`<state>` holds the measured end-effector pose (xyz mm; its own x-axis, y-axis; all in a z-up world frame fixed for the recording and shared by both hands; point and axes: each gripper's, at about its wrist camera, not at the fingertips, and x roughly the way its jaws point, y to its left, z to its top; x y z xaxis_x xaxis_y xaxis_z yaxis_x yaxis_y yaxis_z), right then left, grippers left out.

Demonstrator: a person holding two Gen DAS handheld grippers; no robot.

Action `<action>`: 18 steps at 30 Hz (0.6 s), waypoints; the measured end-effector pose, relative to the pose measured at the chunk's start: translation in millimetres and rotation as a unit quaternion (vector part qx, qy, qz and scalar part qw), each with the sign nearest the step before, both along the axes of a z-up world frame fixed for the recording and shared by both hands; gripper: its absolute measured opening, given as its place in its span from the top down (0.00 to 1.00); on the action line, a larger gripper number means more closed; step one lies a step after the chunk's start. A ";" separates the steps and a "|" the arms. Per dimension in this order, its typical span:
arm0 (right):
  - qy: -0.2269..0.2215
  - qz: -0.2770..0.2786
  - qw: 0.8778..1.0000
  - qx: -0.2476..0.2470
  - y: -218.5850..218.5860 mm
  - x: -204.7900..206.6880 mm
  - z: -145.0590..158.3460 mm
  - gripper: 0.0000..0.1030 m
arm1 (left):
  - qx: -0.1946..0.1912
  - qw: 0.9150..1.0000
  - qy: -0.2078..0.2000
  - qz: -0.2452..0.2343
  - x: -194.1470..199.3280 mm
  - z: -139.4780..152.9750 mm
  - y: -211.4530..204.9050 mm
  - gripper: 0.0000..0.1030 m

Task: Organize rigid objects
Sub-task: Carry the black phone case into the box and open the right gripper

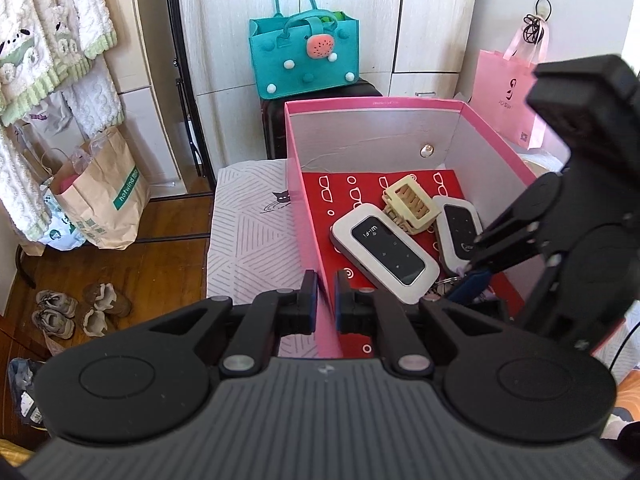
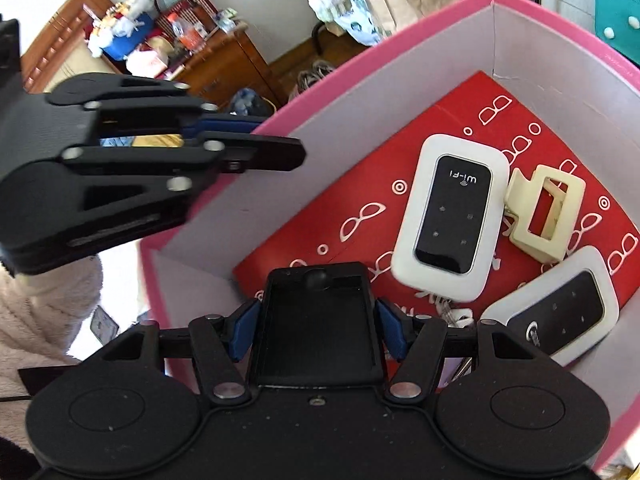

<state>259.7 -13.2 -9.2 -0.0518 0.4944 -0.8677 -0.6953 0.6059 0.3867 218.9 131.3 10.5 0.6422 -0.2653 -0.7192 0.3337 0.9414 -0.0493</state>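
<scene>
Right wrist view: black case squeezed in right gripper, low middle, over pink box.
Left gripper: pinched shut on box wall.
Done: two wifi boxes, clip inside.
Left: drop case.

Bright daylight in both views, strongest at the far right edge of the left wrist view, washed out to white there. Same white glare along the top of the right wrist view. Shine on the black screen of the Wi-Fi box and on the dark wood floor. Soft grey shadow inside the pink box, under its near wall. Sharp and clear in the middle of each view. Straight lines bent into curves near the edges, and dark rounded corners, most in the right wrist view. Black tool close up, a little soft and dusty.
</scene>
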 end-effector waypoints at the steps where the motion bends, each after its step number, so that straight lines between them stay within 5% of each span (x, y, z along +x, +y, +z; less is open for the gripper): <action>1: -0.006 0.001 1.000 -0.011 2.2 0.0 -1.7 0.36 | -0.002 1.000 0.000 -0.001 -0.2 -0.3 0.8 0.94; 10: -0.076 -0.009 0.994 -0.073 17.2 5.5 -1.1 0.36 | -0.010 1.000 -0.001 -0.006 0.1 -1.0 3.9 0.93; 18: -0.109 -0.033 0.992 -0.055 15.5 15.9 7.8 0.35 | -0.013 1.000 -0.001 -0.004 -0.8 -1.6 4.5 0.93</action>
